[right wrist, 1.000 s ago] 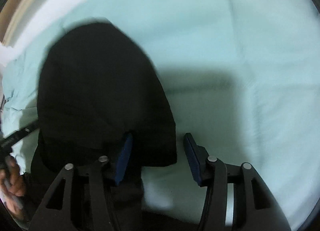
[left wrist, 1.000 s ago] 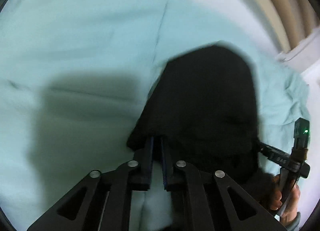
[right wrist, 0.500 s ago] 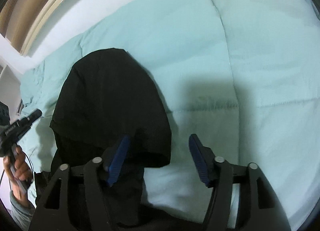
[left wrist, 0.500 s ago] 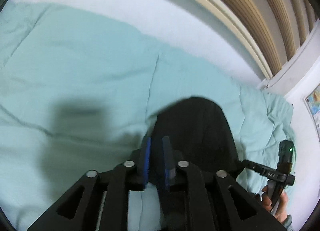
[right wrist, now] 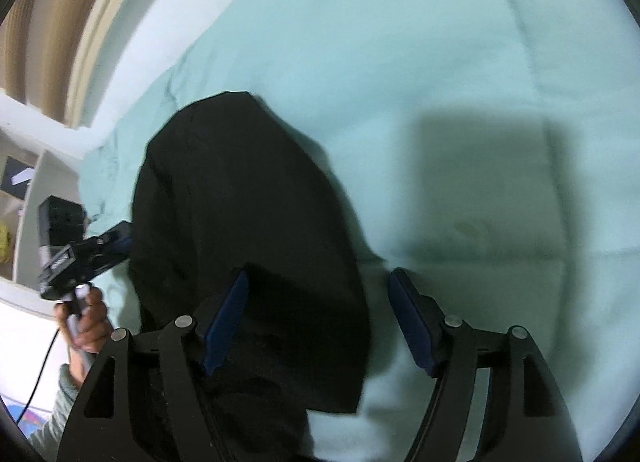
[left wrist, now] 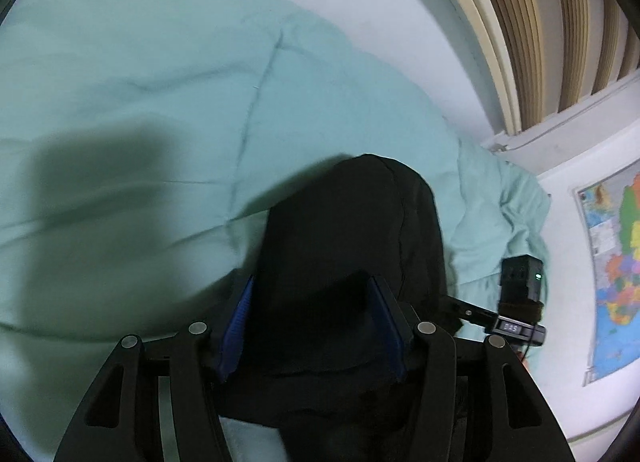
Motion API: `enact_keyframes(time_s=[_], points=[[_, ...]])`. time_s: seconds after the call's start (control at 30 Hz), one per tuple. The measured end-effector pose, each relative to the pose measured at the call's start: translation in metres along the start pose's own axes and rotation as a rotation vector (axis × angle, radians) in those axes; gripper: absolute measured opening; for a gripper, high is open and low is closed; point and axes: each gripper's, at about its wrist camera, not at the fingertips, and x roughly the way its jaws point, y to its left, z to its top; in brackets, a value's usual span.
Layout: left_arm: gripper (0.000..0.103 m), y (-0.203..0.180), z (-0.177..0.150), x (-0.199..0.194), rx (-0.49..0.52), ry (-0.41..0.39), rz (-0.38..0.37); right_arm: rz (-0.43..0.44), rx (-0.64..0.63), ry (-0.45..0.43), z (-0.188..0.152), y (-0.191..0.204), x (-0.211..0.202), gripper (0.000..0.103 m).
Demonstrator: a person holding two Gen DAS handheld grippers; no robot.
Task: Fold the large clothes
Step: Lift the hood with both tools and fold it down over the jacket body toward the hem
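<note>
Nearest, we find the left gripper (left wrist: 316, 326) and right gripper (right wrist: 318, 322) both spread wide, clamping nothing, above the black garment (right wrist: 248, 221). Beyond, it lies folded on the green quilt (right wrist: 440, 61). We advise regripping near corners squarely before the next fold.

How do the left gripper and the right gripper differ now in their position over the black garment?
The left gripper has black garment across the whole gap between its fingers; the right gripper has garment only on its left half, with green quilt on the other half. The left gripper points at the garment's middle, the right gripper along its right edge. Both are open, with blue pads, and neither clamps the cloth.
</note>
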Motion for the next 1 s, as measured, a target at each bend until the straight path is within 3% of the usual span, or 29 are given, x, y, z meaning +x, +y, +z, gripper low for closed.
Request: enact_keyframes(time_s=[0.1,0.17,0.2,0.23,0.27,0.3,0.43,0.6,0.7,1.0], points=[[0.058,0.000,-0.001,0.015,-0.014,0.020,-0.026,0.034,-0.031,0.016,0.008,0.008,0.011,0.075],[0.058,0.002,-0.002,0.018,-0.045,0.011,-0.038,0.014,-0.056,0.019,0.012,0.014,0.017,0.069],[0.052,0.001,-0.005,0.017,-0.045,-0.003,-0.037,0.010,-0.076,0.020,0.013,0.020,0.019,0.056],[0.033,-0.001,-0.009,0.013,-0.030,-0.012,-0.025,-0.001,-0.091,0.015,0.012,0.024,0.018,0.052],[0.025,-0.005,-0.012,0.010,0.000,-0.022,-0.008,-0.018,-0.106,0.000,0.010,0.031,0.018,0.049],[0.020,-0.011,-0.015,0.008,0.031,-0.033,0.001,-0.032,-0.130,-0.017,0.006,0.041,0.019,0.038],[0.014,-0.047,-0.029,-0.019,0.155,-0.084,0.026,-0.088,-0.210,-0.079,-0.009,0.058,-0.017,0.024],[0.014,-0.101,-0.059,-0.073,0.306,-0.146,0.049,-0.192,-0.357,-0.181,-0.043,0.103,-0.076,0.020],[0.014,-0.121,-0.078,-0.106,0.346,-0.179,0.043,-0.248,-0.438,-0.247,-0.072,0.129,-0.115,0.019],[0.014,-0.180,-0.181,-0.204,0.479,-0.239,0.041,-0.367,-0.550,-0.393,-0.196,0.197,-0.211,0.019]])
